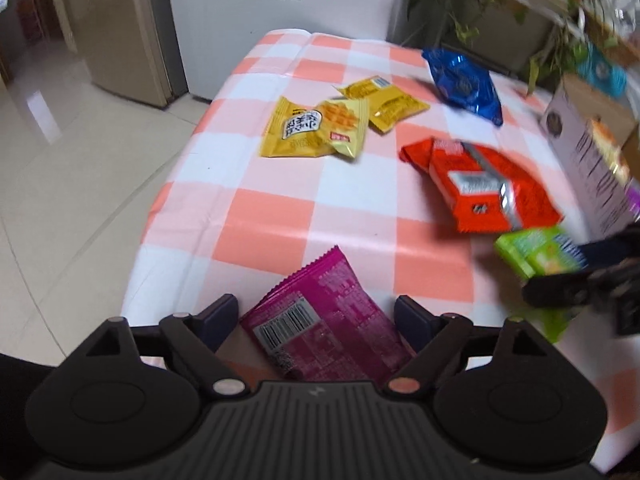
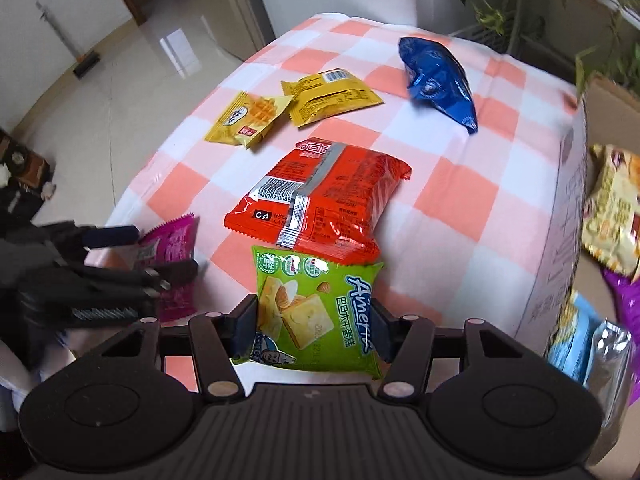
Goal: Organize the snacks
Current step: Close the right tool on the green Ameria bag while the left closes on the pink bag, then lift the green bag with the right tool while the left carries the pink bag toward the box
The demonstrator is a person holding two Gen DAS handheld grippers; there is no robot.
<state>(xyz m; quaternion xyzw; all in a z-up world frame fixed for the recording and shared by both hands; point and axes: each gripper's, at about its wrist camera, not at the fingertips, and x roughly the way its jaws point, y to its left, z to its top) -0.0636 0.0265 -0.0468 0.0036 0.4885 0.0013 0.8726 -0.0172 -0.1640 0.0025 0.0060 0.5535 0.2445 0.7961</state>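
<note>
Nearest in the right wrist view, the right gripper (image 2: 314,322) is clamping the green cake pack (image 2: 316,312) across its width, pads pressing on both side edges, pack hanging just over the checked tablecloth (image 2: 460,200). It's looking light and puffy, prob air-filled w/ a soft cake inside, so a firm squeeze is likely risking a crushed snack; the film is glossy and could be slipping if the grip is only on the crimped end. Holding mid-body, as now, seems the safer spot.

Left gripper (image 1: 316,320) is sitting w/ its jaws apart, the magenta pack (image 1: 320,320) lying between them on the near edge of the cloth, pads not touching it. That one is looking flat and thin, crinkly foil, light; best taken by the side edges or the serrated far seam.

Further out, the orange pack (image 2: 320,204) is lying just beyond the green one, back side up, barcode and seam showing. It's looking the bulkiest, maybe several pieces inside, so it's wanting a grip across the middle.

To the right, the cardboard box (image 2: 568,216) is standing open w/ several packs already inside, likely the drop spot.

Farther still, two yellow packs (image 2: 292,108) are overlapping, far left of centre. Farthest, the blue bag (image 2: 438,80) is lying puffed up, slippery-looking.
</note>
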